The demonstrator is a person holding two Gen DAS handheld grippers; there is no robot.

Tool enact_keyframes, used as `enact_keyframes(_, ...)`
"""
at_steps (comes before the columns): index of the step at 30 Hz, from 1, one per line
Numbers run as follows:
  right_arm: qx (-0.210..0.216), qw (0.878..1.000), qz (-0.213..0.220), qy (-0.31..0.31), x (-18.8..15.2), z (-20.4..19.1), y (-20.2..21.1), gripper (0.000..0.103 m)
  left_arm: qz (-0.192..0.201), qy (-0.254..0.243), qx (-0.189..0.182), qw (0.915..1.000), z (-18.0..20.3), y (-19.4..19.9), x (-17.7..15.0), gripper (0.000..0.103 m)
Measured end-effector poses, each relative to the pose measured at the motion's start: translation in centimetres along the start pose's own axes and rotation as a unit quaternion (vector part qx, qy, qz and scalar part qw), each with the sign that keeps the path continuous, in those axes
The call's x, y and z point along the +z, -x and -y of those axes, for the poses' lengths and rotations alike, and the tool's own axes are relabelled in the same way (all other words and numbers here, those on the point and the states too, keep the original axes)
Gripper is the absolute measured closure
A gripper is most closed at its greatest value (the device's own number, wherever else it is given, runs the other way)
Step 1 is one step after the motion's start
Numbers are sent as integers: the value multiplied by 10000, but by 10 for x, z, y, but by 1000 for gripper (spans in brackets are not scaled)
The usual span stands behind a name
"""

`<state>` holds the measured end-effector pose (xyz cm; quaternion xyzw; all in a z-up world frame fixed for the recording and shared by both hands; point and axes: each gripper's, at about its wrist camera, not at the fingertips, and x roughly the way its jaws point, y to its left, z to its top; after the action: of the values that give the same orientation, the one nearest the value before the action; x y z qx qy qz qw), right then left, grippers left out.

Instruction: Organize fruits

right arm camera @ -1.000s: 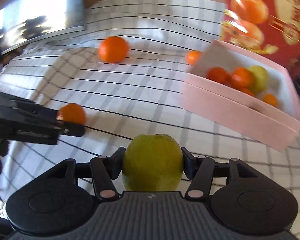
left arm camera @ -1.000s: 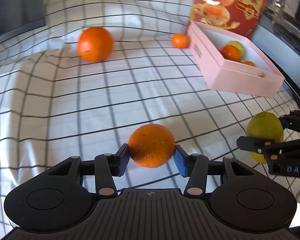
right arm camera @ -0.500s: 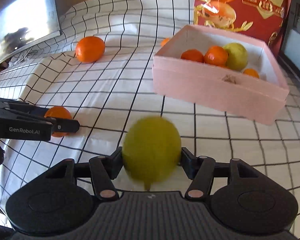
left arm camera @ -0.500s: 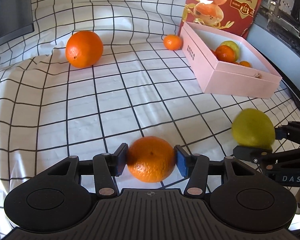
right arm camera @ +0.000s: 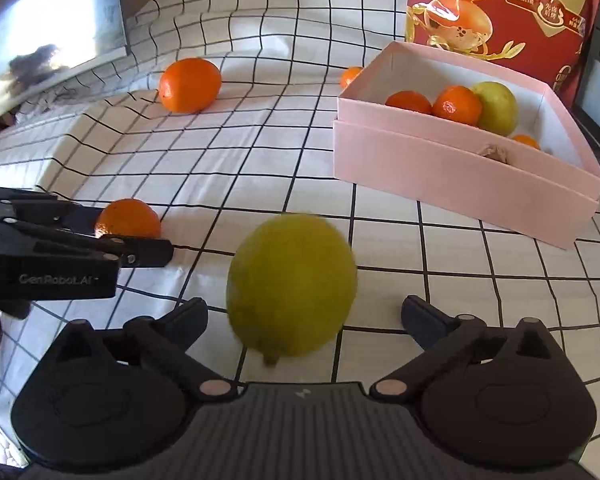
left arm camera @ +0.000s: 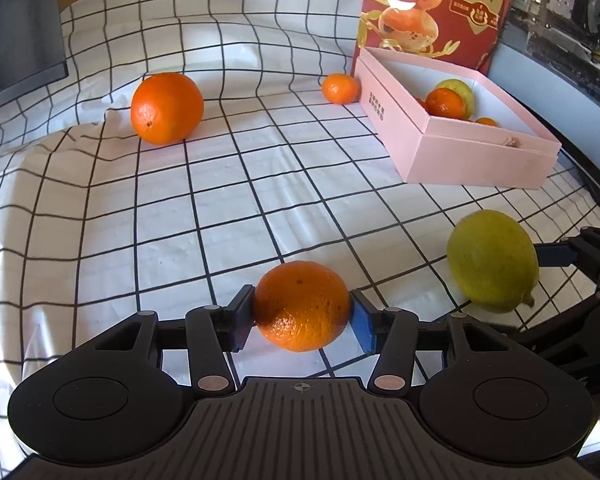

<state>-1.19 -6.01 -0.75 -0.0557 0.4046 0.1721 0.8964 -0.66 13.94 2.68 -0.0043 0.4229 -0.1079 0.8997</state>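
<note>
A pink box [right arm camera: 460, 176] sits far right on the checked cloth [left arm camera: 220, 200] over the tabletop, holding several oranges and a green fruit; a red carton [right arm camera: 500, 12] stands behind it. A large orange [left arm camera: 167, 108] lies far left, a small mandarin [left arm camera: 340, 88] beside the box's far corner. The left hand-held gripper [left arm camera: 302, 320] is clamped on an orange [left arm camera: 302, 306]. The right hand-held gripper [right arm camera: 304, 320] has just been opening; its jaws stand wide apart, clear of the green lemon [right arm camera: 292, 284] between them, whose stem nub points near and down, long axis roughly upright.
</note>
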Motion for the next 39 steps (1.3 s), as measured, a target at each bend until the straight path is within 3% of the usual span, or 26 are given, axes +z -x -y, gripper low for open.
enact_keyframes(3,-102,9994,-65,318,0,-7,-2,0,0,232,-68,9997,-6,3,-1,49)
enact_keyframes(9,140,9997,-23,203,5,1,2,9,13,297,-104,9995,-8,7,-4,49)
enact_keyframes(16,164,9997,-25,176,9,4,5,31,-68,173,-7,9998,-4,6,-3,49)
enact_keyframes(22,186,9996,156,143,8,8,19,42,-72,120,3,9999,-4,6,-3,49)
enact_keyframes(39,0,10000,-32,-62,-1,32,34,43,12,184,64,9998,0,8,-1,49)
